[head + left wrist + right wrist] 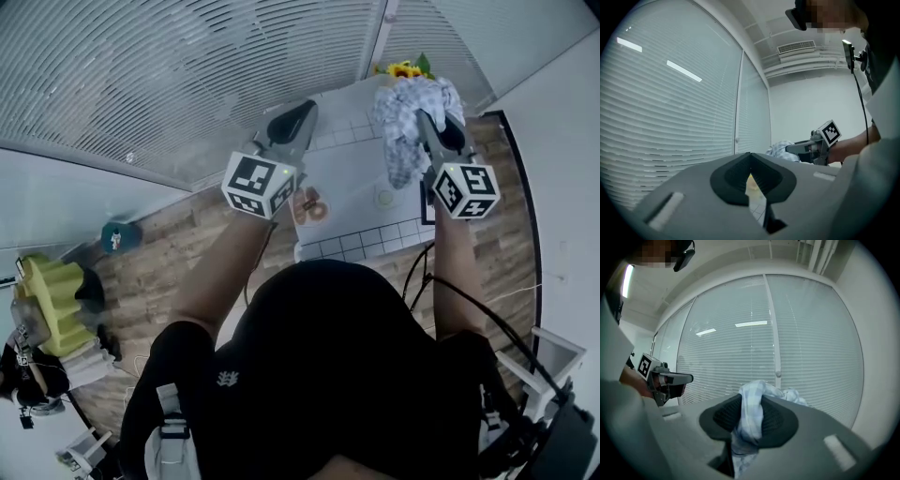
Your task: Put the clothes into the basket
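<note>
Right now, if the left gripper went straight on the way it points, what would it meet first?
Probably the window blinds: the left gripper points level above the tiled table, with nothing nearer in line, though depth is unclear.

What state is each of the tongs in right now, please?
Left tongs: closed, nothing held.
Right tongs: closed on the checked cloth.
</note>
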Tool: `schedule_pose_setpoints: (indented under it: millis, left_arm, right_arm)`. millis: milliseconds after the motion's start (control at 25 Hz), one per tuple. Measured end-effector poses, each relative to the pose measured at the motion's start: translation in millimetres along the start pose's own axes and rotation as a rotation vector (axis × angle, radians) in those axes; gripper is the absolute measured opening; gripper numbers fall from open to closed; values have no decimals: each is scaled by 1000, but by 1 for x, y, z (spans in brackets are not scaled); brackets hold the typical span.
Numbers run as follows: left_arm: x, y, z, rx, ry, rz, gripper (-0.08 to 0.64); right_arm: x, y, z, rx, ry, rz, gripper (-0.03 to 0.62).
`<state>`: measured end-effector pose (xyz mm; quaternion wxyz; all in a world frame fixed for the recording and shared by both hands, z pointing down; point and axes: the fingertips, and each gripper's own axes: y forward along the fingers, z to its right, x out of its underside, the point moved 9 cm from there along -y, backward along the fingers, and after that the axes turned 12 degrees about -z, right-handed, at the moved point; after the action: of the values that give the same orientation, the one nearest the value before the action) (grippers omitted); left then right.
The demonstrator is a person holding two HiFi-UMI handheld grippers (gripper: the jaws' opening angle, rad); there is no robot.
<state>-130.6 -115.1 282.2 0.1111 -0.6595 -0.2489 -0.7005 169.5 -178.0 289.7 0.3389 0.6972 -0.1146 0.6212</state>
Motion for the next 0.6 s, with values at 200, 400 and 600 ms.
schedule_pose_setpoints:
  millis: [200,400,600]
  left_arm:
    - [5,-4,-11,-23,-13,-5,8]
    - [6,-13,-18,-42,-8,-10,8]
    - [5,-18,-27,-61,-16,-3,8]
  right_arm:
    - [-8,18,-6,-33,-15,-1,104]
    - [-19,30,-15,-64,-18,6,104]
    - [-26,40,-23,-86,-33,8,104]
